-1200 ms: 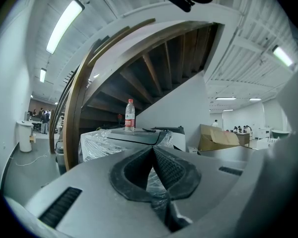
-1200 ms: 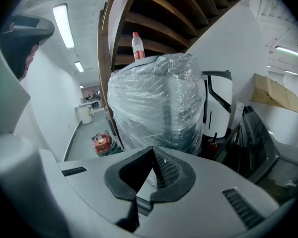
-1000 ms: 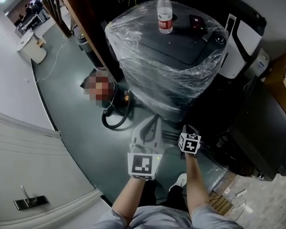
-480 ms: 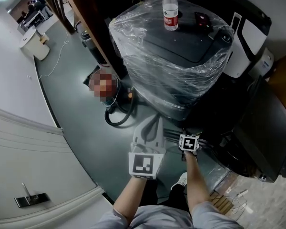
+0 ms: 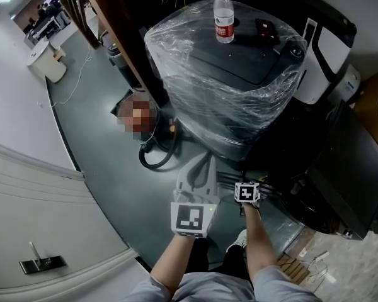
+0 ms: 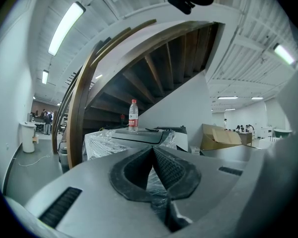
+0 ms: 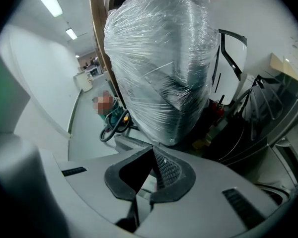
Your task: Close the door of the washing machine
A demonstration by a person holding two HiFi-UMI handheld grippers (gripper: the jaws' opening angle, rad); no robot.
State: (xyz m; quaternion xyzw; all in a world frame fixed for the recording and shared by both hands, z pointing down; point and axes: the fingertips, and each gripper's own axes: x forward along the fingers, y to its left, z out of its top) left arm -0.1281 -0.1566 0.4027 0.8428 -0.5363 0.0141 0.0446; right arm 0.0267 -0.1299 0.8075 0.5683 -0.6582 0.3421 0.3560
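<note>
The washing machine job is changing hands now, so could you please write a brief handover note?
Left gripper: jaws together, empty, low before the machine.
Right gripper: jaws together, empty, beside it.
Washing machine: wrapped in plastic film, bottle standing on its flat lid.
Done: nothing; neither gripper touches the machine.
Left: find the door, which I cannot make out, and push it shut.

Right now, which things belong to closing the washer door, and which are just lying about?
Job: left gripper and right gripper, both shut, empty; dark appliance on the right, probably the washer.
Lying about: film-wrapped machine, water bottle on it, coiled hose.
</note>
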